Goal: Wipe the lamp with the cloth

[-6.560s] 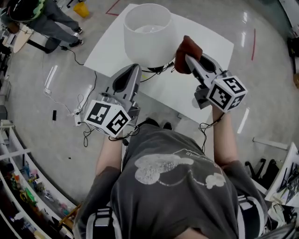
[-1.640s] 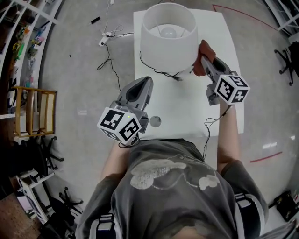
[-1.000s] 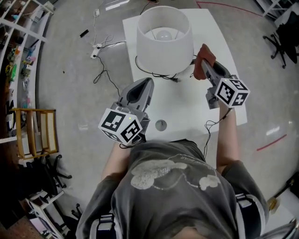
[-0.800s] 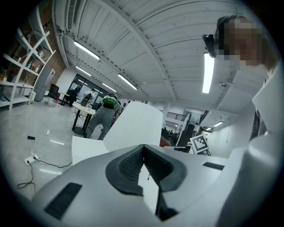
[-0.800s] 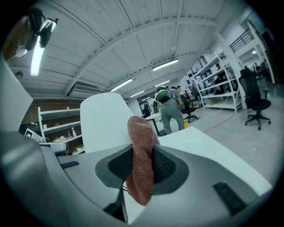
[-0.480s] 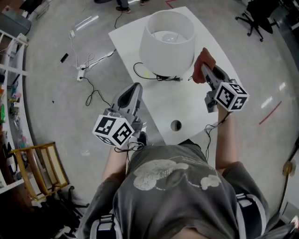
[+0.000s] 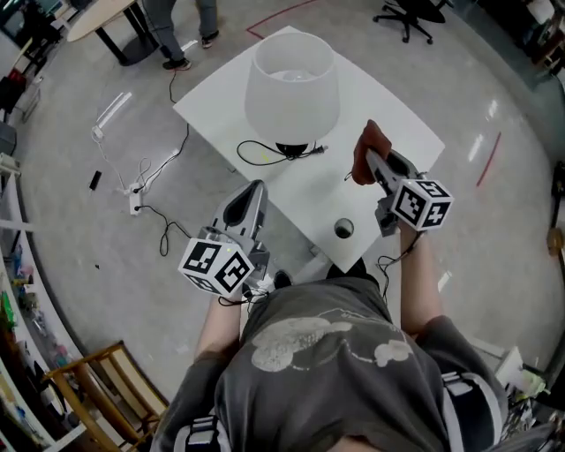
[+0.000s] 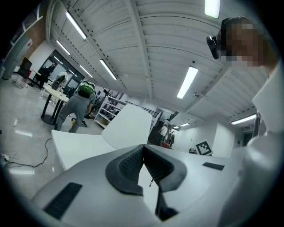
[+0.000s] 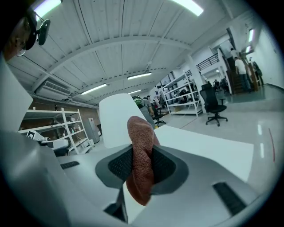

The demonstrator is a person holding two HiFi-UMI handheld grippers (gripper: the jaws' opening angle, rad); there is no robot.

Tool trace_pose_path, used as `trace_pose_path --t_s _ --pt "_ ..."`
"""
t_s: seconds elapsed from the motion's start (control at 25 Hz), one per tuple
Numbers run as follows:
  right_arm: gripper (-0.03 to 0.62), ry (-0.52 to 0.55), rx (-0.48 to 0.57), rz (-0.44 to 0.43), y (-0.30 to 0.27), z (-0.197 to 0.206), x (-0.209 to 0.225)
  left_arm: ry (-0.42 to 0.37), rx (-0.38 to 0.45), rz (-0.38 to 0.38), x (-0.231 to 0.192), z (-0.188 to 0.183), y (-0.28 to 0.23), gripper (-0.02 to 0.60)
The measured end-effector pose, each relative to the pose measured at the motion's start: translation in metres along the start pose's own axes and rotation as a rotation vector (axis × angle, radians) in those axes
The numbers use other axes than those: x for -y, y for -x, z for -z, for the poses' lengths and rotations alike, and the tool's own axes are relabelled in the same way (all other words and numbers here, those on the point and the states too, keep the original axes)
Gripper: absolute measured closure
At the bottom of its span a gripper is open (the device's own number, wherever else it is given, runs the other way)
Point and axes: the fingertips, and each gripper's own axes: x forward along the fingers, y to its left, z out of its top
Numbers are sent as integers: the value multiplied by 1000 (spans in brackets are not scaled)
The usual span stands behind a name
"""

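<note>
A white lamp (image 7: pixel 291 84) with a wide drum shade stands on the white table (image 7: pixel 402 119); its shade also shows in the left gripper view (image 8: pixel 126 131) and the right gripper view (image 9: pixel 117 119). My right gripper (image 7: pixel 369 163) is shut on a rust-brown cloth (image 7: pixel 364 150), held to the right of the lamp and apart from the shade. The cloth (image 9: pixel 141 155) hangs pinched between the jaws. My left gripper (image 7: pixel 252 196) is shut with nothing in it, near the table's front edge, below the lamp.
The lamp's black cord (image 7: pixel 265 152) loops on the table by the base. A round hole (image 7: pixel 343 229) sits near the table's front corner. Cables and a power strip (image 7: pixel 134 205) lie on the floor at left. A person (image 7: pixel 177 26) stands beyond the table.
The view has swung round the table, so the lamp now sits further left. The right gripper with the cloth has drawn slightly away from the shade. Both grippers stay shut.
</note>
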Motion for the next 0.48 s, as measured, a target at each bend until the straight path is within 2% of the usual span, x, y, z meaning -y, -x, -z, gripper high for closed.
trace_pose_path --t_s 0.2,0.48 --pt "497 -46 -26 69 44 44 -13 5 -48 74 10 11 20 574" --pt "498 -88 -24 75 75 59 -9 5 -22 44 29 13 40 574"
